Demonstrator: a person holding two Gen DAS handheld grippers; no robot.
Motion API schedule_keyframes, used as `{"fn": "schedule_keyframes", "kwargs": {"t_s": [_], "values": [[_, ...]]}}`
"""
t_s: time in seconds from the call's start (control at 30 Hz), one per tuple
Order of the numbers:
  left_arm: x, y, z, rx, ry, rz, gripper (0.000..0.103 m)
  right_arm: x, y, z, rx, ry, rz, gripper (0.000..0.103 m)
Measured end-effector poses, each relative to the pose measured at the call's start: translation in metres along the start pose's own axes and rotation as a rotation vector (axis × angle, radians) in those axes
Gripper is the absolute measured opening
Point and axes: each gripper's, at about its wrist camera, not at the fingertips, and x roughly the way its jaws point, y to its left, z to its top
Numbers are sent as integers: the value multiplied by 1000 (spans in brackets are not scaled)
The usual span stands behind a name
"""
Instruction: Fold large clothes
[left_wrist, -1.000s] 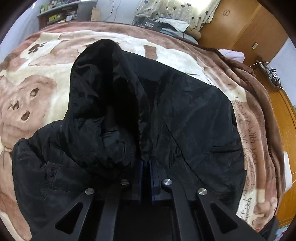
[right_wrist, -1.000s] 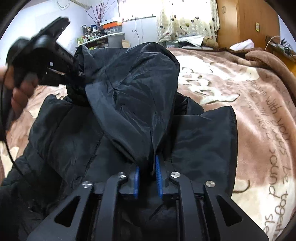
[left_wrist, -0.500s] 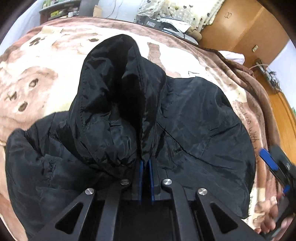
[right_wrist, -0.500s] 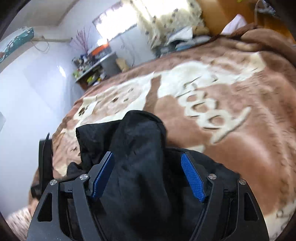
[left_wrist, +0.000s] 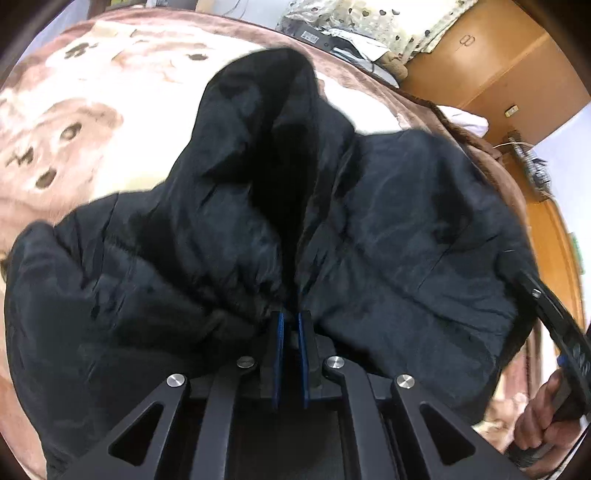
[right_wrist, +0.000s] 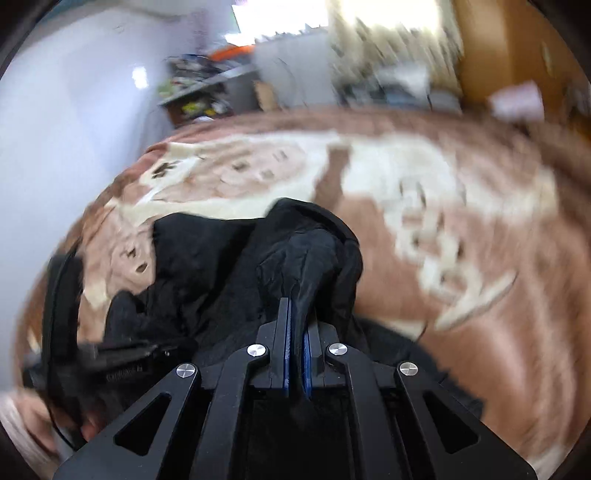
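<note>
A large black padded jacket (left_wrist: 388, 236) lies bunched on a brown bear-print blanket (left_wrist: 74, 110) on a bed. My left gripper (left_wrist: 290, 325) is shut on a fold of the jacket's fabric, with the hood (left_wrist: 266, 122) rising beyond it. My right gripper (right_wrist: 295, 325) is shut on another fold of the jacket (right_wrist: 221, 280) at its right side. The right gripper and its hand also show at the right edge of the left wrist view (left_wrist: 565, 350). The left gripper shows at the lower left of the right wrist view (right_wrist: 125, 365).
The blanket (right_wrist: 461, 229) covers the whole bed. A wooden wardrobe (left_wrist: 498, 62) stands beyond the bed at the right. A cluttered shelf (right_wrist: 207, 92) and a white wall are at the far left. Pillows and clutter (left_wrist: 354, 33) lie at the bed's far end.
My right gripper let go of the jacket, opened, moved to the right, and has now shut on a new fold. My left gripper has kept its grip and pulled the jacket nearer.
</note>
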Motion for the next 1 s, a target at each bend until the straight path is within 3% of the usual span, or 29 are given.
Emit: {"fn": "schedule_keyframes", "kwargs": {"t_s": [0.13, 0.23, 0.3, 0.47, 0.53, 0.6, 0.8, 0.87, 0.93, 1.0], "values": [[-36, 27, -13, -58, -2, -66, 7, -39, 41, -21, -255, -108, -113, 4], [-71, 48, -22, -73, -49, -42, 7, -57, 56, -45, -334, -144, -146, 4], [-96, 65, -27, -137, -80, -104, 8, -65, 62, -58, -353, -163, -154, 4], [-134, 82, -37, -211, -145, -176, 15, -68, 101, -112, -574, -203, -301, 4], [-139, 90, -42, -250, -142, -219, 25, -67, 110, -129, -634, -206, -332, 4], [-138, 94, -45, -270, -143, -195, 29, -62, 116, -143, -687, -197, -343, 4], [-122, 110, -58, -327, -79, -219, 29, -54, 121, -178, -813, -185, -395, 4], [-119, 115, -67, -326, -67, -221, 31, -54, 116, -182, -784, -177, -385, 4], [-116, 120, -73, -337, -42, -234, 42, -56, 111, -179, -721, -180, -384, 4], [-112, 128, -73, -392, -49, -223, 47, -56, 112, -179, -732, -202, -414, 4]]}}
